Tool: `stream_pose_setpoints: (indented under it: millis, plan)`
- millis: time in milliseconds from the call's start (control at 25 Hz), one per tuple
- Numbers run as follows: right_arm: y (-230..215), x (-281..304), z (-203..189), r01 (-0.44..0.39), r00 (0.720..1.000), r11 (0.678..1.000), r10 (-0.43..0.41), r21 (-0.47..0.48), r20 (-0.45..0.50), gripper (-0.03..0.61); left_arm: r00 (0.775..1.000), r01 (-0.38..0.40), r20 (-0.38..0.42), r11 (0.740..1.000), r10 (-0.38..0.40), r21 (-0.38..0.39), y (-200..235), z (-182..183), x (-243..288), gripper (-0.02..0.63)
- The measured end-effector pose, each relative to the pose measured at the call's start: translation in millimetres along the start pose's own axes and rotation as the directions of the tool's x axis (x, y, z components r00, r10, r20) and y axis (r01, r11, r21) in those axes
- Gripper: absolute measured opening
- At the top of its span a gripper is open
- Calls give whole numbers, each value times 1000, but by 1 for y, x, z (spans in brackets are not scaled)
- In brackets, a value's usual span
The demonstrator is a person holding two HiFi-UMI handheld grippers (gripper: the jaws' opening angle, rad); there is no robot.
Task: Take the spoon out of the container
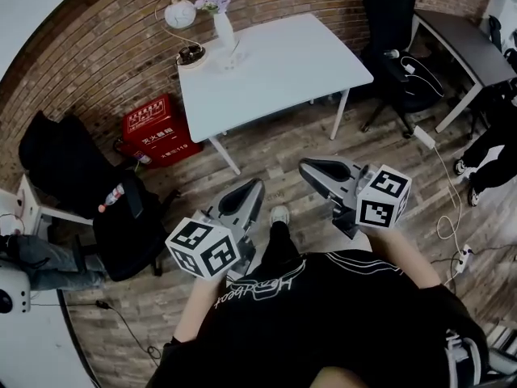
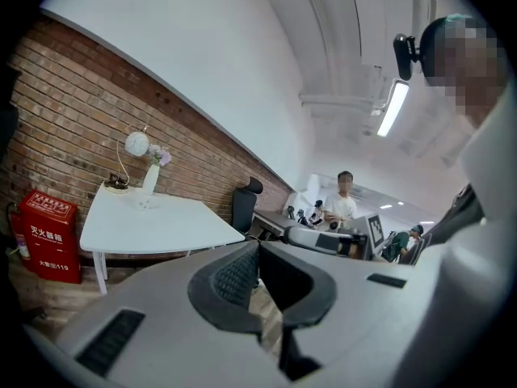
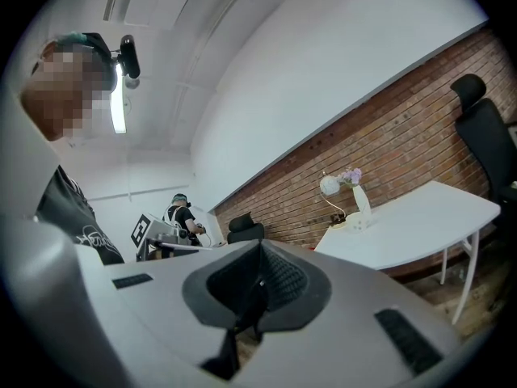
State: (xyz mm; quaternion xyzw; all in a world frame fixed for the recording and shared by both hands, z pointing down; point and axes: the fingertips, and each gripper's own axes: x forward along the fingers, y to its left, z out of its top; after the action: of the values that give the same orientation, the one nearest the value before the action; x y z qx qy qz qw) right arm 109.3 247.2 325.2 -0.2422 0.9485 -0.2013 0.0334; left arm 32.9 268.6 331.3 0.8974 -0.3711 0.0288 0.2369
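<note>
White tabletop (image 1: pixel 275 71) is still well ahead of the person, so the task hasn't rly started imo. Both tools are out over the wood floor, not near anything. Left hand-held gripper (image 1: pixel 255 186) is clenched w/ nothing in it, and the right hand-held gripper (image 1: pixel 308 168) is the same, jaws pressed together and empty. The container looks to be the small clear glass (image 1: pixel 232 56) at the far corner of the tabletop, just beside the vase (image 1: pixel 224 29). The spoon is prob in there, but it's too small to make out tbh. Left to do is basically everything: walk up, open a jaw, grab the spoon, lift it out. Counts: 2 grippers, 1 glass container, 1 vase, 1 round lamp (image 1: pixel 180 13), 1 dark dish (image 1: pixel 191 54), 1 red box (image 1: pixel 153 128) on the floor, 0 spoons I can actually see.
</note>
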Motion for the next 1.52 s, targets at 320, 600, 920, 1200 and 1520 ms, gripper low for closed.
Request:
stream_pose_setpoints:
  millis: [320,600,920,1200,1520]
  plan:
    - [-103,98,25,29,999,997,-28,64,-28,-3,1000,-8,-26,999,7,-38,118,53,67,6]
    - [-185,191,65,40,998,997,-37,71,-50,-3,999,-9,-42,998,6,-55,221,112,121,6]
    - [-247,244,91,78,996,993,-75,90,-38,-2,999,-7,-35,998,5,-58,293,154,153,6]
    - [-280,263,100,91,995,993,-88,79,-45,-2,1000,-31,-4,997,30,-69,325,172,169,6]
    - [-328,295,112,61,997,994,-57,88,-45,0,996,-86,-14,993,85,-87,363,184,196,6]
